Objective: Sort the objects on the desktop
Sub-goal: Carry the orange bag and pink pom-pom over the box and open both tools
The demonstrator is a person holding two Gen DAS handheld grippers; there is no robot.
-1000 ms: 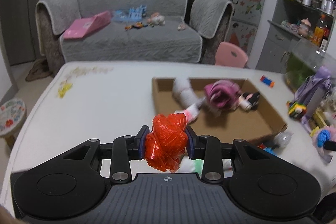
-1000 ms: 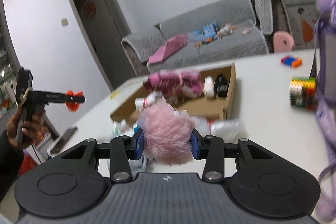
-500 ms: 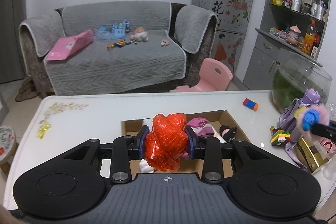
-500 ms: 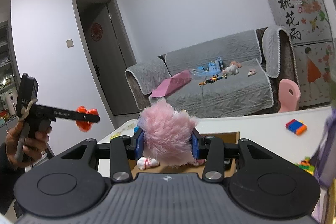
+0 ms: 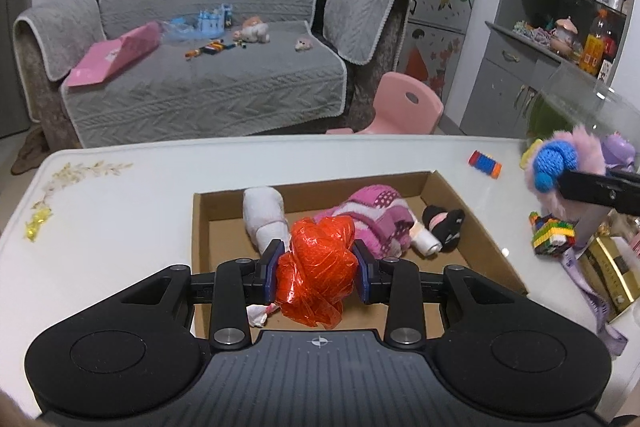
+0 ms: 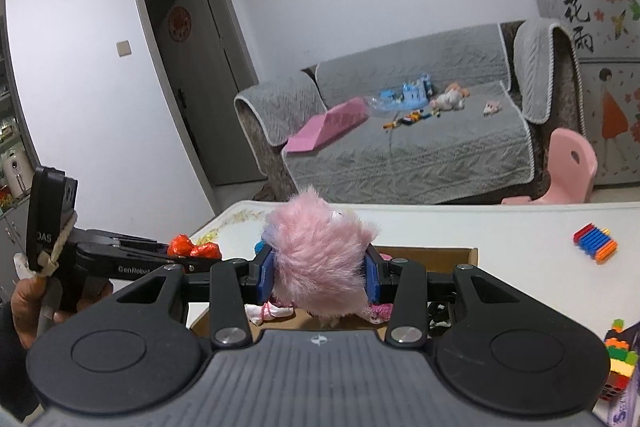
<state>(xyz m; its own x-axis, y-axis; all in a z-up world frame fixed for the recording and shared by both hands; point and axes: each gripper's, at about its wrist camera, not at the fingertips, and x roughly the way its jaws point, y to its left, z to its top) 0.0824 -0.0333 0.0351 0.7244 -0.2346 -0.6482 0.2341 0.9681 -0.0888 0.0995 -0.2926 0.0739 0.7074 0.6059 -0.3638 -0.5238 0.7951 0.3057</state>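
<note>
The left gripper (image 5: 316, 269) is clamped on a crumpled red cellophane wad (image 5: 320, 267), which hangs over the near end of the cardboard box (image 5: 476, 223) on the white table (image 5: 120, 219); the right gripper (image 6: 320, 273) is closed on a fluffy pink plush toy (image 6: 316, 259), held above the same box. Inside the box, seen from the left wrist, lie a white rolled sock (image 5: 264, 215) at about 11 o'clock from the wad, a pink knitted bundle (image 5: 376, 215) at 1 o'clock, and a small black doll (image 5: 444, 227) at 2 o'clock. The likeliest trouble, as I judge it, is the two tools crowding each other over one box: the right one comes in from 3 o'clock in the left view, so a release made together could knock the arms or drop an item on the rim. The cellophane is light and springy and may cling to a pad or bounce out; the plush bulges past the pads, so it may snag on opening. Only the left view shows the box's contents, the plush's blue knitted part (image 5: 554, 163), the striped block (image 5: 485, 165) at 2 o'clock on the table and the brick stack (image 5: 552, 235) at 3 o'clock. Only the right view shows the person's hand (image 6: 24, 311) on the left tool's handle at 9 o'clock, and the doorway (image 6: 200, 75) behind.
</note>
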